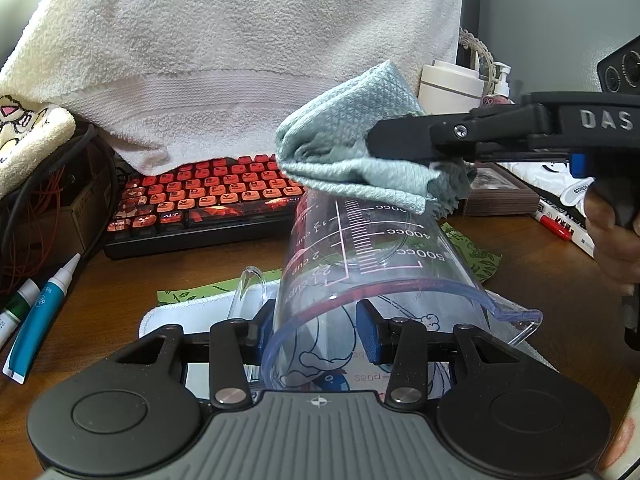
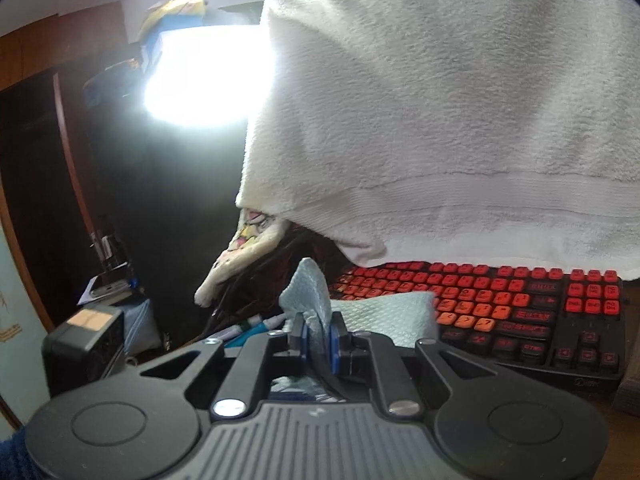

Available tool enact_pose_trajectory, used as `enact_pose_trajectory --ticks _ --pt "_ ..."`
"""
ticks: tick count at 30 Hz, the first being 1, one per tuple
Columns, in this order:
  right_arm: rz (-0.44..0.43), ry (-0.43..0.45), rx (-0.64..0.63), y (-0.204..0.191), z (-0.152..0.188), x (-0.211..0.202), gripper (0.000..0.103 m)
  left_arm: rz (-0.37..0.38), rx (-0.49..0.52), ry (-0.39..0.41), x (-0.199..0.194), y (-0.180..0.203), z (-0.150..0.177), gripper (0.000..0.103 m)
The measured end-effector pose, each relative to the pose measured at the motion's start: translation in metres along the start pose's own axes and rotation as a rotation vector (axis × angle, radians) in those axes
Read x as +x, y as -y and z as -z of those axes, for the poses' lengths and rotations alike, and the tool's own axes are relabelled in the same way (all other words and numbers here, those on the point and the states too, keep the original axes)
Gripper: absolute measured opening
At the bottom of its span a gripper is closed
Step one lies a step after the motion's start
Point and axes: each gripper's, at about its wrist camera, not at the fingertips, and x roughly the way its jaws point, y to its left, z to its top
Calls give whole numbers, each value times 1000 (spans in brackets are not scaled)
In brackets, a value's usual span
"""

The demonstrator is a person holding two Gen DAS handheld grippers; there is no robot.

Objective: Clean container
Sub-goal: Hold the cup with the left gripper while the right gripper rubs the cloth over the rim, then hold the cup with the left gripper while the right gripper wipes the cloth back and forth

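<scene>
A clear plastic measuring cup [image 1: 360, 248] with pink and white scale marks is tilted on its side, its mouth toward the left wrist camera. My left gripper [image 1: 314, 332] is shut on the cup's wall near the rim, one blue pad inside and one outside. A folded teal cloth [image 1: 344, 148] touches the cup's far upper end. My right gripper [image 1: 376, 140] reaches in from the right and is shut on that cloth. In the right wrist view the cloth [image 2: 308, 292] sticks up between the pads of the right gripper [image 2: 318, 336]. The cup is hidden there.
A black keyboard [image 1: 208, 196] with glowing red keys lies behind the cup, under a hanging white towel [image 1: 240, 60]. Two tubes [image 1: 40, 320] and cables lie at the left. A white jar [image 1: 452, 84], a pump bottle [image 1: 502, 80] and books stand at the right. A white mat [image 1: 160, 318] lies below.
</scene>
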Motion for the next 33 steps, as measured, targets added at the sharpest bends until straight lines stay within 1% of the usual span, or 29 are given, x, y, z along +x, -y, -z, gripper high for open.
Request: enact_pose_trajectory --ticks 4,7,9,11,14,17,19,21,24,29,30,33 --pt "-99 -33 -19 -10 2 1 10 0 1 0 0 1 0 42" --pt "-161 -58 -56 -23 4 4 10 -1 1 0 0 2 0 42" --pt "-173 -63 -72 -27 5 5 10 -1 1 0 0 2 0 42" --pt "-164 -59 -67 -25 4 5 9 -2 2 0 0 2 0 42" --pt "-91 -33 -49 -16 1 4 9 -2 3 1 0 3 0 42" --pt "-26 -3 0 0 -1 1 9 -2 4 1 0 3 0 42" --pt "-15 7 27 7 -1 -1 9 -2 4 1 -1 3 1 42" --pt "-13 7 25 5 0 -1 10 -2 3 2 -1 3 1 42" --pt "-37 -7 7 -2 1 0 10 -1 1 1 -1 3 1 42" --pt "-158 -54 -36 -19 3 3 10 -2 2 2 -1 4 1 42" --pt "-169 -60 -50 -23 3 3 10 -2 2 2 -1 4 1 42" --pt "-156 -58 -67 -25 3 3 10 -2 3 2 -1 4 1 42"
